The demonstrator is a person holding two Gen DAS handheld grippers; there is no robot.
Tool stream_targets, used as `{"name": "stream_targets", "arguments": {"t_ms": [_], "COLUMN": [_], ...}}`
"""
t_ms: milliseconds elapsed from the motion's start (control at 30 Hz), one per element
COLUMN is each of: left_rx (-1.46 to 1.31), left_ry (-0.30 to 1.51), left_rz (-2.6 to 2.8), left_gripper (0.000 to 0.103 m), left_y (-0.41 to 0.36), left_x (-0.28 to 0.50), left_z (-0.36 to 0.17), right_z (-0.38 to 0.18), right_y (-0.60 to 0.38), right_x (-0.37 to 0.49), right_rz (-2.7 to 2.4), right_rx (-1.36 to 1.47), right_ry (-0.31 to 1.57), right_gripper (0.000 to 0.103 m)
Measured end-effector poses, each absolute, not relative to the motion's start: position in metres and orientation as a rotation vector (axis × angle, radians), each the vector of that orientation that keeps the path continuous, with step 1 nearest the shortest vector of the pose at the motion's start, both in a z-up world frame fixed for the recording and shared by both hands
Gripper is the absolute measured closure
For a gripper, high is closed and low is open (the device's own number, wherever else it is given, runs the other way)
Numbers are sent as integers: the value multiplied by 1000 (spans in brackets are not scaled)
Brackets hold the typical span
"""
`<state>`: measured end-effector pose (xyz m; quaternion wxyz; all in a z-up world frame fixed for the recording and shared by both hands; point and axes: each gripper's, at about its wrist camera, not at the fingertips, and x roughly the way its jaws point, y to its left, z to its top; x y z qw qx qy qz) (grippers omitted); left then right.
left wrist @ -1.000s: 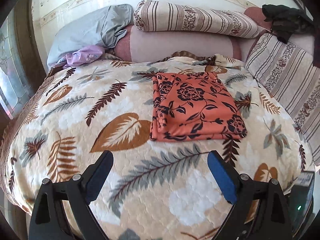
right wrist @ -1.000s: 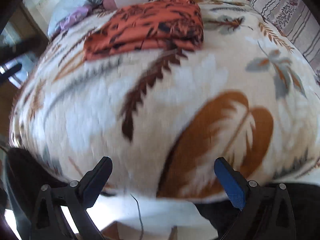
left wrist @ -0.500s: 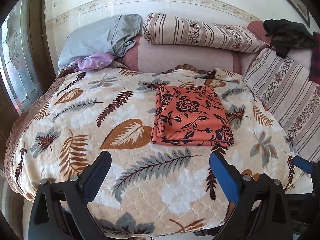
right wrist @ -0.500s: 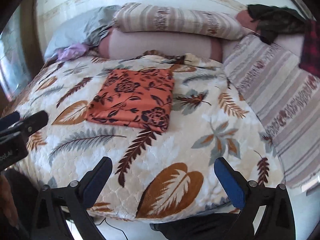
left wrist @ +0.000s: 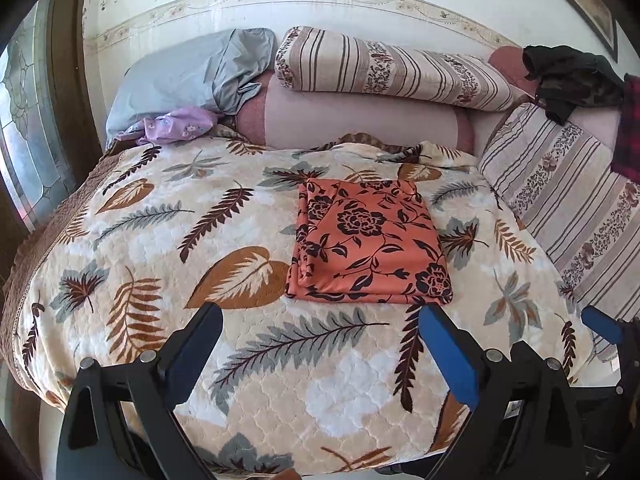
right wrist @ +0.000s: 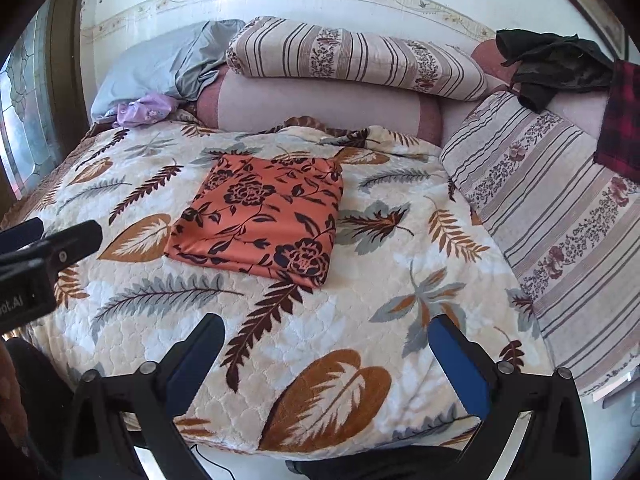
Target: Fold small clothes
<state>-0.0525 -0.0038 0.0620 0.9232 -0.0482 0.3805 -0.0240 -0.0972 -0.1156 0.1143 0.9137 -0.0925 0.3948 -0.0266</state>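
Both tongs, left [left wrist: 320, 344] and right [right wrist: 326, 354], gape empty (nothing gripped); folded cloth [left wrist: 370, 244] lies ahead on the blanket [left wrist: 280, 380]

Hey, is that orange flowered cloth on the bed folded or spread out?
Folded. The orange cloth lies as a neat rectangle on the blanket, with stacked layers showing along its left edge.

**Hidden and cropped regions**

The frame edge is cropping the red plaid cloth [right wrist: 622, 120] and the window [left wrist: 24, 128]. The striped bolster [left wrist: 384, 68] is covering the top of the pink cushion [left wrist: 352, 124]. The quilt [left wrist: 280, 380] is hiding the bed beneath it.
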Motion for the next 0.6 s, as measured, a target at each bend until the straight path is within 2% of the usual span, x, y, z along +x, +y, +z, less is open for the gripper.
{"name": "stream_targets", "arguments": {"t_ms": [600], "left_rx": [-11], "left_ry": [767], "left_rz": [-57], "left_gripper": [3], "left_y": [-31], "left_x": [-10], "left_z": [60], "right_z": [103], "right_y": [-119], "right_x": [-54], "right_rz": [-45], "right_rx": [-221], "right_ry": [827], "right_gripper": [0]}}
